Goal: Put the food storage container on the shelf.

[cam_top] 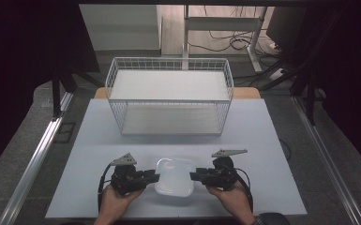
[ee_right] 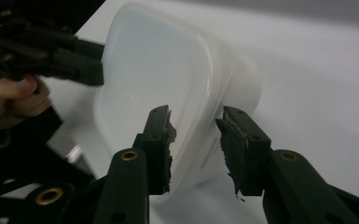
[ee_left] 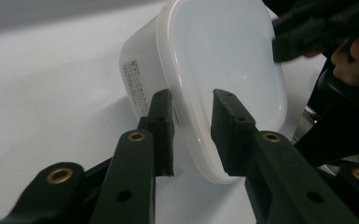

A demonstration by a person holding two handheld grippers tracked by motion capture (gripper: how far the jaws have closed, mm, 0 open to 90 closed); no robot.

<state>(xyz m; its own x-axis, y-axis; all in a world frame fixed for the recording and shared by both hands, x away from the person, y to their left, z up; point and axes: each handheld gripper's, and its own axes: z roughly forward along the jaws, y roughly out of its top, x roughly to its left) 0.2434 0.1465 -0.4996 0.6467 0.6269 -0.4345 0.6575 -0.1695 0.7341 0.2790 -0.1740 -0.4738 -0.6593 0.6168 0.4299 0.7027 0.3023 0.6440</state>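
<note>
The lidded white container [cam_top: 174, 176] sits between left gripper [cam_top: 154, 178] and right gripper [cam_top: 193, 176], fingers straddling its rim, slightly apart.

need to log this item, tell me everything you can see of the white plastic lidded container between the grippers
The white translucent plastic container is a rounded-corner box closed with a smooth lid whose rim overhangs the body. A small printed label shows on one side wall. It sits near the front edge of the pale grey table, before the white wire basket. The left gripper and right gripper each straddle the lid's rim from opposite sides, jaws apart.
</note>
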